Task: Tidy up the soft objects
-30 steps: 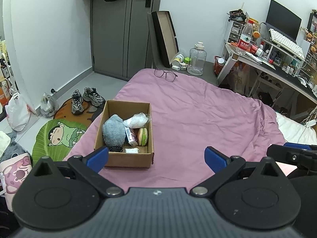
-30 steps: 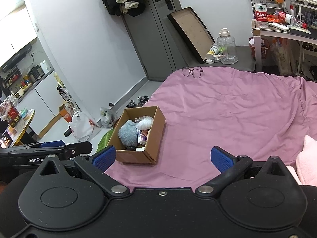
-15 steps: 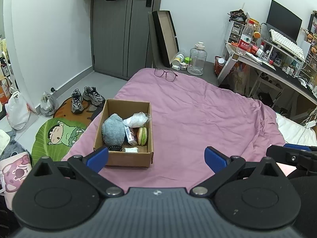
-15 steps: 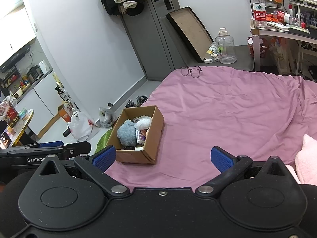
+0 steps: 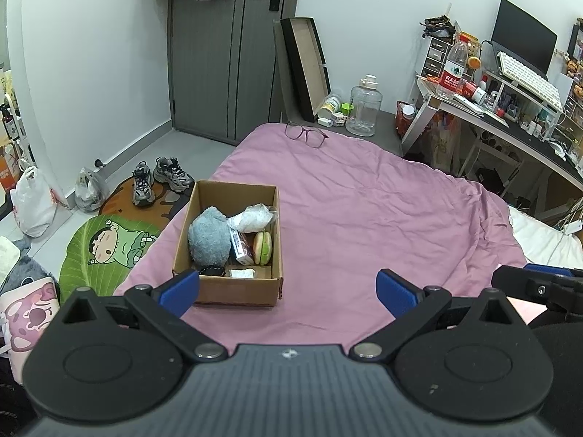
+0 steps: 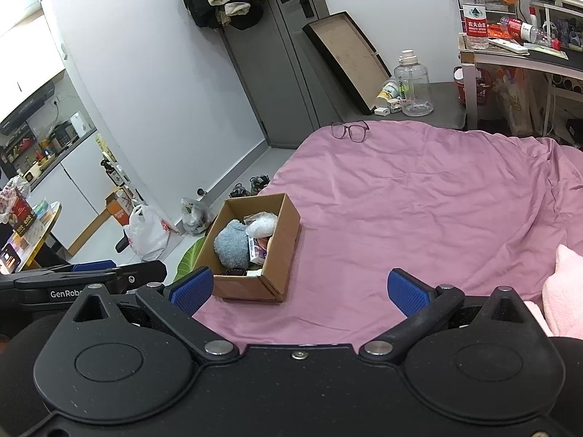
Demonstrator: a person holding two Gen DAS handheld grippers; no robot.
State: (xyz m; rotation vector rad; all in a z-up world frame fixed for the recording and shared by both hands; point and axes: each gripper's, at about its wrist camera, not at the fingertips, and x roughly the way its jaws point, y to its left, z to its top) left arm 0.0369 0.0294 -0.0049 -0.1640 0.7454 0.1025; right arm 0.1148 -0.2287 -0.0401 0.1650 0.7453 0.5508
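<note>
Left gripper (image 5: 288,289) and right gripper (image 6: 300,289): jaws wide apart, holding nothing, both above the near edge of the bed (image 5: 364,218). The cardboard box (image 5: 237,287) sits on the creased pink cover at 10 o'clock of the left view. It holds a fuzzy grey-blue plush (image 5: 209,240), a crinkled white bag (image 5: 251,216) and a round burger-shaped toy (image 5: 263,247). Only the right view shows a pink fleecy item (image 6: 563,291) at 3 o'clock. Only the left view shows the green cartoon mat (image 5: 109,247). Glasses (image 5: 306,134) lie at 12 o'clock, well apart from the box.
</note>
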